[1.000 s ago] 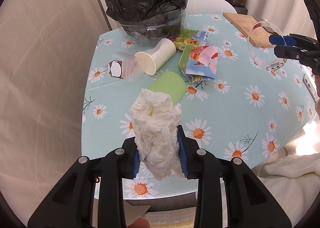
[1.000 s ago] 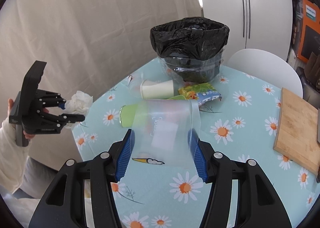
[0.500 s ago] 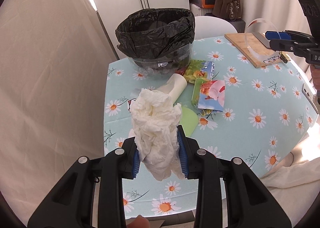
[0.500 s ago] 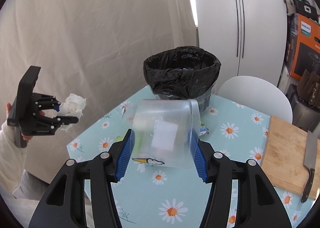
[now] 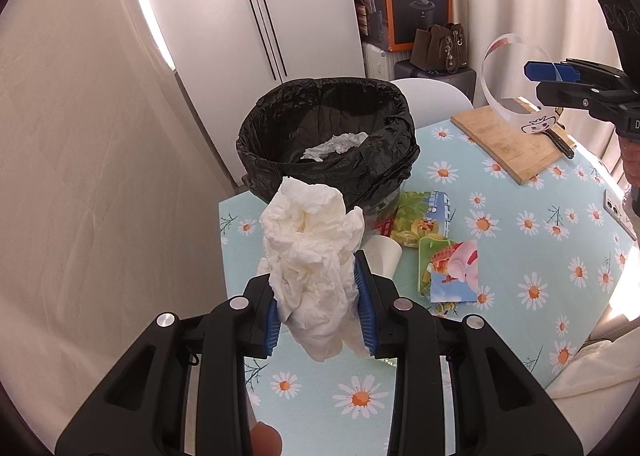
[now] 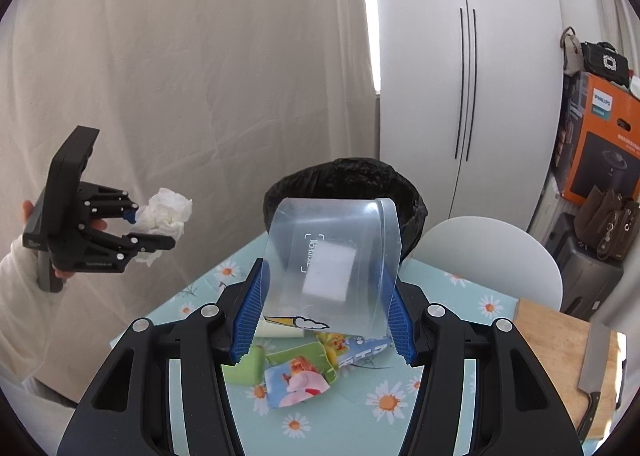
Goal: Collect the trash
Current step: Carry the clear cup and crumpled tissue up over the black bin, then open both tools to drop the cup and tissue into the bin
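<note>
My left gripper (image 5: 320,304) is shut on a crumpled white tissue (image 5: 312,252) and holds it high above the near left of the table. It also shows in the right wrist view (image 6: 152,228) with the tissue (image 6: 168,212). My right gripper (image 6: 324,316) is shut on a clear plastic cup (image 6: 332,264), raised above the table; it shows in the left wrist view (image 5: 560,80) with the cup (image 5: 504,84). The black-lined trash bin (image 5: 328,144) stands at the table's far side with white paper inside. A white paper cup (image 5: 382,254) and colourful wrappers (image 5: 448,264) lie on the table.
A wooden cutting board (image 5: 508,140) with a knife (image 6: 592,364) lies at the right. A white chair (image 6: 488,256) stands behind the table. A green item (image 6: 248,368) lies by the wrappers. A phone (image 5: 618,212) lies at the right edge. Curtain on the left.
Both grippers have risen with their loads; the table looks farther below. The inside of the bin now shows in the left wrist view.
</note>
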Demonstrator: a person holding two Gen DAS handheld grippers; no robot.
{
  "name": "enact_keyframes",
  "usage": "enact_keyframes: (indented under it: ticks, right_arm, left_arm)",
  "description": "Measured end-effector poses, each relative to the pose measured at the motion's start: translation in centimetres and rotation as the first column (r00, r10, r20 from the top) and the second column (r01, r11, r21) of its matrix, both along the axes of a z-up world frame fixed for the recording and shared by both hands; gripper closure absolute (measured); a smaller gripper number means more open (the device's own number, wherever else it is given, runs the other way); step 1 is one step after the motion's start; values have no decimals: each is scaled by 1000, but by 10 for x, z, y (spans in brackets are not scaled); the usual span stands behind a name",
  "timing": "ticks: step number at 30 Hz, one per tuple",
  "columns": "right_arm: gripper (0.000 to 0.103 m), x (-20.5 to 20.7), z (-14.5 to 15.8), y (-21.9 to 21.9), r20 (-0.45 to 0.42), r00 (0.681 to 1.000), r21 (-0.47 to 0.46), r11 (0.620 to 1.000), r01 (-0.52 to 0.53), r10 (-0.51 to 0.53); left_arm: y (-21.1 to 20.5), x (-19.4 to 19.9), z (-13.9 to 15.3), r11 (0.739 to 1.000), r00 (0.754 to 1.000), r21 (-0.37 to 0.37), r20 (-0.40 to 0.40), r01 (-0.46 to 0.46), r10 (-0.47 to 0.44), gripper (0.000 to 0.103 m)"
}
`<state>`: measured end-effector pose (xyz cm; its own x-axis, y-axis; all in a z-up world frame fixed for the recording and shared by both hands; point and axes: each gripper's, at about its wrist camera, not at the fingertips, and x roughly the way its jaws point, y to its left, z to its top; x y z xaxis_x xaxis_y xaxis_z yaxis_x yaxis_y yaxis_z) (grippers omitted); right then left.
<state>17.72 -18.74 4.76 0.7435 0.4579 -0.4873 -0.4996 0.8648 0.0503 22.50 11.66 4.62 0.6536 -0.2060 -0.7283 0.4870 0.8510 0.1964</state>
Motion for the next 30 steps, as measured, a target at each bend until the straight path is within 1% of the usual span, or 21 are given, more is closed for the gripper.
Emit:
enact_keyframes:
  ticks: [5,8,10,12,15,18,21,24,27,28,30]
  right_arm:
    - [52,24,12,12,25,1000,-16,1000,18,-17]
    - [52,42,17,15,27,999,12,999,46,-46]
    - [52,53,22,18,28,998,15,998,54,-54]
    - [52,66,24,22,26,998,13,998,57,-57]
    - [52,84,27,27,24,997,10,998,68,-68]
    - [52,99,24,32,12,998,7,998,66,-66]
    - [52,116,17,38,-5,998,-5,998,63,-63]
    - [52,129,11,43,-14,997,-19,997,72,-73]
    - [52,140,2,46,-27,996,-24,996,85,-86]
    - [52,144,0,47,-34,995,-26,996,90,-91]
    - [51,151,-5,49,-45,994,-32,995,96,-98]
  left_arm:
    - [-1,34,7,998,999,-37,6,54,-54,70]
    - [-4,53,12,994,995,-43,22,99,-99,70]
    - [-3,68,17,989,992,-77,35,123,-121,70]
    - [-7,84,18,987,990,-91,50,135,-131,70]
    - [-13,106,15,979,986,-122,49,163,-158,70]
    - [-23,127,7,976,984,-130,42,177,-173,70]
    - [-31,146,-3,973,982,-135,14,187,-186,70]
    - [-38,159,-9,965,976,-145,0,218,-220,70]
    - [-42,173,-16,962,971,-137,-7,234,-238,70]
    - [-43,177,-18,962,971,-140,-11,236,-240,69]
    - [-42,185,-20,959,970,-157,-19,236,-242,63]
